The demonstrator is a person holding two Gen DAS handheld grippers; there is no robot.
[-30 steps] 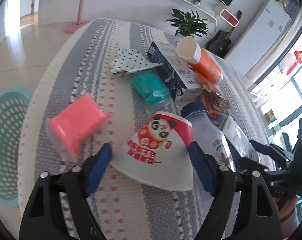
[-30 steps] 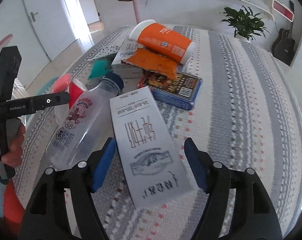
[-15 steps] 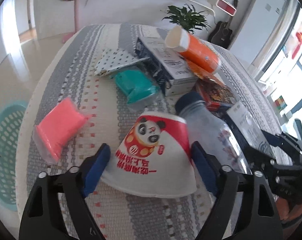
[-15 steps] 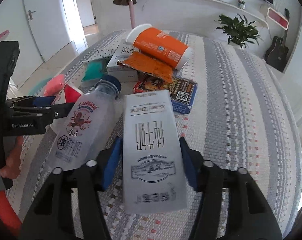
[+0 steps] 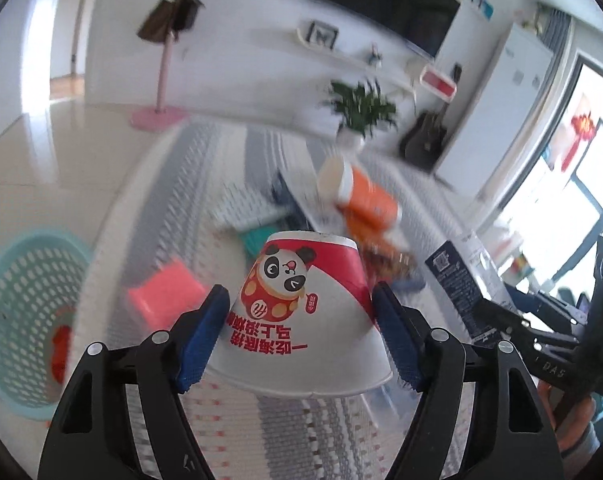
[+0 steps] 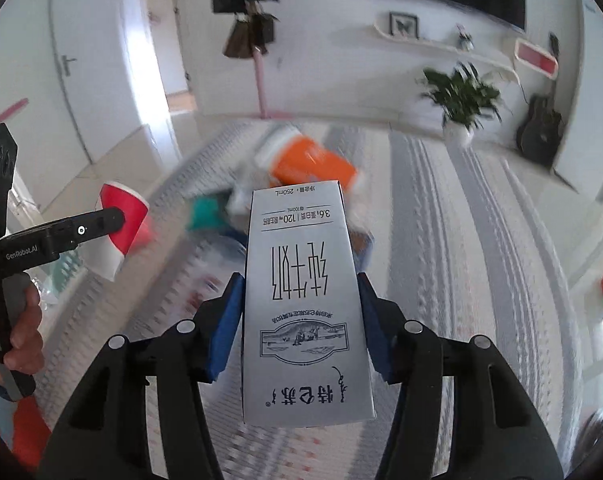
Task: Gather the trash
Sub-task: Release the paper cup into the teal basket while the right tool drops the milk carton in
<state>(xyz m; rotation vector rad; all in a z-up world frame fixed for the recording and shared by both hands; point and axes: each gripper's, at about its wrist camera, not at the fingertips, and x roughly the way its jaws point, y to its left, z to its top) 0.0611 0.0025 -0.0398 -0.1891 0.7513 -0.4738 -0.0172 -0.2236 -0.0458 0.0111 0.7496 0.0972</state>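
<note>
Both items have risen off the striped bench [image 5: 173, 208] since a second ago. Left tongs [image 5: 301, 334] grip the upside-down panda paper cup [image 5: 301, 312] at lower centre; right tongs [image 6: 299, 326] clamp the grey milk carton [image 6: 301, 304]. At lower left stands the teal basket [image 5: 17, 300].

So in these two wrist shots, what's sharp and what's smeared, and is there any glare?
Left wrist view: the paper cup and the left tool gripping it are crisp, the table clutter and room streak with motion blur, and the window at right is blown out. Right wrist view: the milk carton in the right tool is sharp, everything behind smears.
</note>
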